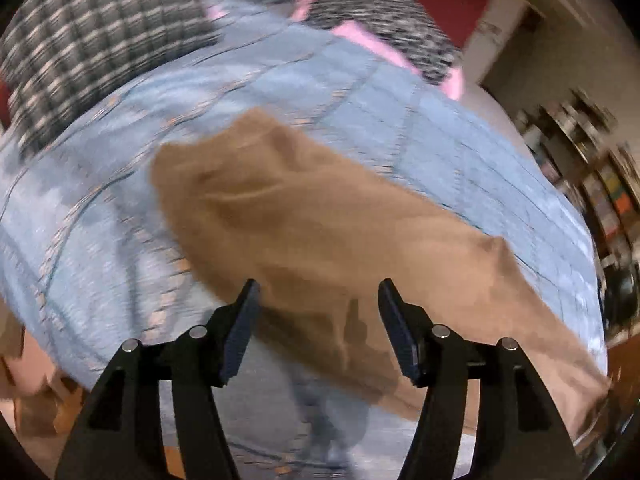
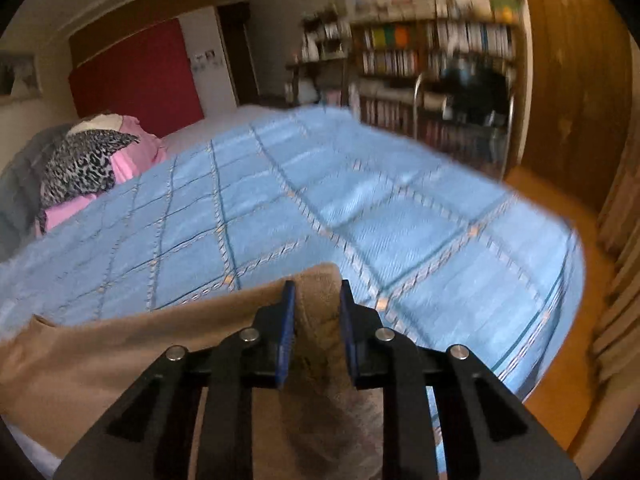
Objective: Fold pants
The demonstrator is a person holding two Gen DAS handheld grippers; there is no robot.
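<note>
Tan pants (image 1: 320, 220) lie in a long strip across the blue bedspread (image 1: 400, 92). In the left wrist view, my left gripper (image 1: 319, 284) hovers over their near part, open, with nothing between its fingers. In the right wrist view, the pants (image 2: 120, 352) stretch off to the left along the near edge of the bedspread (image 2: 320, 200). There my right gripper (image 2: 317, 284) stands with its jaws narrow, and a bunched fold of the tan cloth fills the gap between the blue pads. Both views are blurred.
A checked pillow (image 1: 80, 40) and a leopard-and-pink pillow (image 2: 80, 168) lie at the head of the bed by a red headboard (image 2: 136, 76). A bookshelf (image 2: 420, 60) stands beyond the bed. Wooden floor (image 2: 560, 360) and a wooden door (image 2: 572, 80) are on the right.
</note>
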